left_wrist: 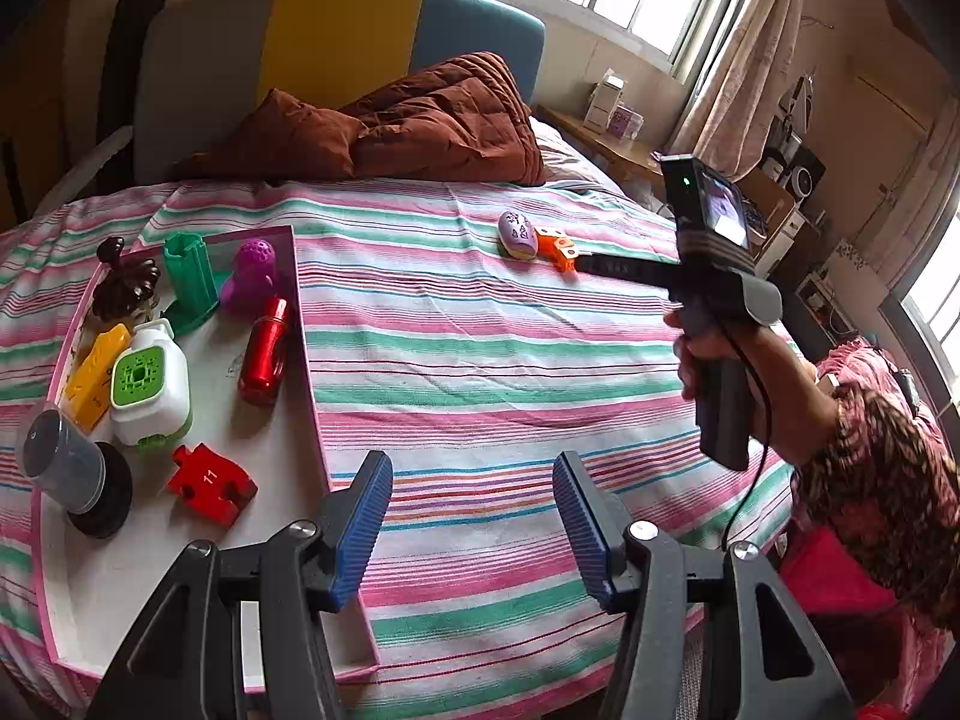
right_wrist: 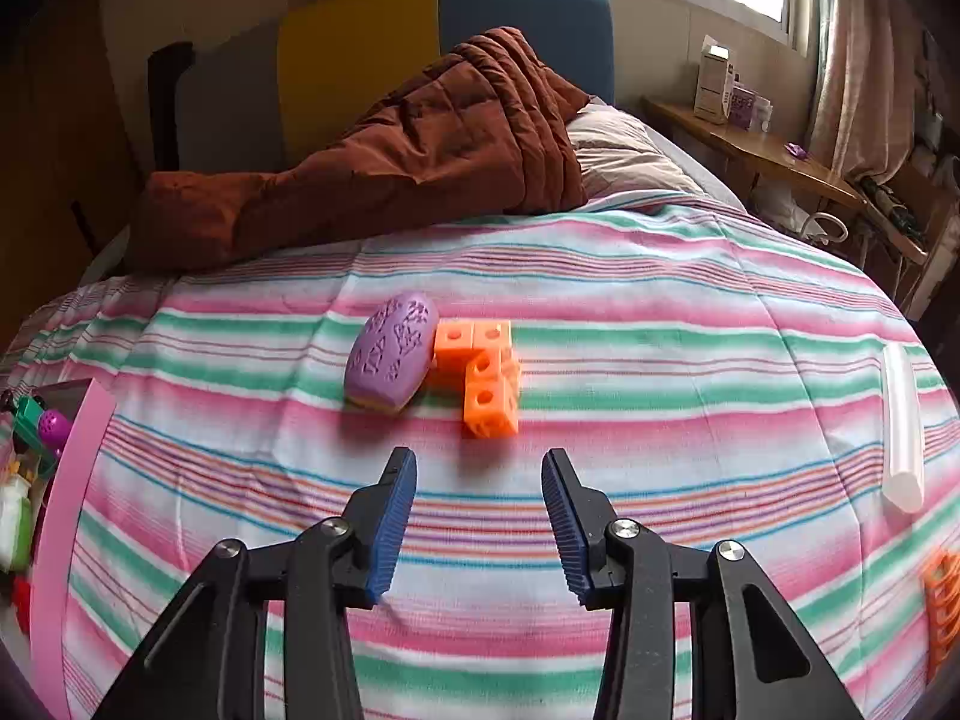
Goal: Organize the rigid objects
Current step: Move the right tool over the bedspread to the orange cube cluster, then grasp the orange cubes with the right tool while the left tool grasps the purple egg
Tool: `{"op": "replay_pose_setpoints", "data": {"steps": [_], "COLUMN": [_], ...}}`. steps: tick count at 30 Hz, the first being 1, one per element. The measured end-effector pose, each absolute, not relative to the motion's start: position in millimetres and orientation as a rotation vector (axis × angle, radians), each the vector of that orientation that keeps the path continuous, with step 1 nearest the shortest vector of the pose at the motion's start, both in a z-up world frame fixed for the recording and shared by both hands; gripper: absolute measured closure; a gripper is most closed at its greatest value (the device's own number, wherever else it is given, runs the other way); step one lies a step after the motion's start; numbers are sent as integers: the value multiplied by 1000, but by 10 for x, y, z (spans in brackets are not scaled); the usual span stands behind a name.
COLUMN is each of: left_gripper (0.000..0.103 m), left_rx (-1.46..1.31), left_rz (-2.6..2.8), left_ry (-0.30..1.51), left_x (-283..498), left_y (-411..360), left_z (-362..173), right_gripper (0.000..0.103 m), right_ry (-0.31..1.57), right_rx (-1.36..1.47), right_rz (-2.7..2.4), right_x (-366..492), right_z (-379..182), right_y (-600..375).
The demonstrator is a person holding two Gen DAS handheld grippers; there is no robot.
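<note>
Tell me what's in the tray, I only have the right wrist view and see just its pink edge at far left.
Observer: The tray holds several toys, including a red bottle lying on its side and a red puzzle piece.
Operator: Is the left gripper holding anything?
Observer: No, the left gripper is open and empty, above the striped bedspread just right of the tray's edge.
Operator: Where is my gripper from there?
Observer: The right gripper's tip is just short of the orange cubes, which sit beside the purple oval.
</note>
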State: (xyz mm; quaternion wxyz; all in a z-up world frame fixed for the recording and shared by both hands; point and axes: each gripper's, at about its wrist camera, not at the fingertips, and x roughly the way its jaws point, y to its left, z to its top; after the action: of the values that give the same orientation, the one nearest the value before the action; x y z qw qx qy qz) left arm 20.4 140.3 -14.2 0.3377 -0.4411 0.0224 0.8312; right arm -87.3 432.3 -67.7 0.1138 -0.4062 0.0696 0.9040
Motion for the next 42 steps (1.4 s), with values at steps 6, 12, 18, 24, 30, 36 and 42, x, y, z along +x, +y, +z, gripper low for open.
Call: {"op": "replay_pose_setpoints", "data": {"steps": [6, 12, 18, 24, 30, 36, 42], "left_gripper": [47, 47, 47, 47, 46, 46, 46], "left_rx": [-1161, -1174, -1173, -1163, -1135, -1128, -1173], "left_rz": [2164, 2146, 2138, 2126, 2169, 2216, 2204], "left_ry": [87, 109, 103, 73, 79, 162, 264], "left_x": [210, 207, 156, 8, -248, -709, -1215], "left_y": [1458, 1516, 1599, 1838, 2241, 2909, 3534], "left_z": [-156, -184, -153, -97, -17, -24, -296], "right_gripper": [59, 62, 76, 76, 76, 76, 76], "right_ry": [291, 319, 364, 367, 328, 440, 409], "right_rx": [-1189, -1244, -1255, -1240, -1172, -1092, -1085], "right_rz": [2639, 2657, 2659, 2639, 2552, 2513, 2510], "right_x": [-1209, -1448, -1471, -1228, -804, -573, -599], "right_z": [-704, -836, -987, -1001, -1008, -1043, -1055], "right_y": [4592, 4659, 4680, 4704, 4747, 4895, 4854]}}
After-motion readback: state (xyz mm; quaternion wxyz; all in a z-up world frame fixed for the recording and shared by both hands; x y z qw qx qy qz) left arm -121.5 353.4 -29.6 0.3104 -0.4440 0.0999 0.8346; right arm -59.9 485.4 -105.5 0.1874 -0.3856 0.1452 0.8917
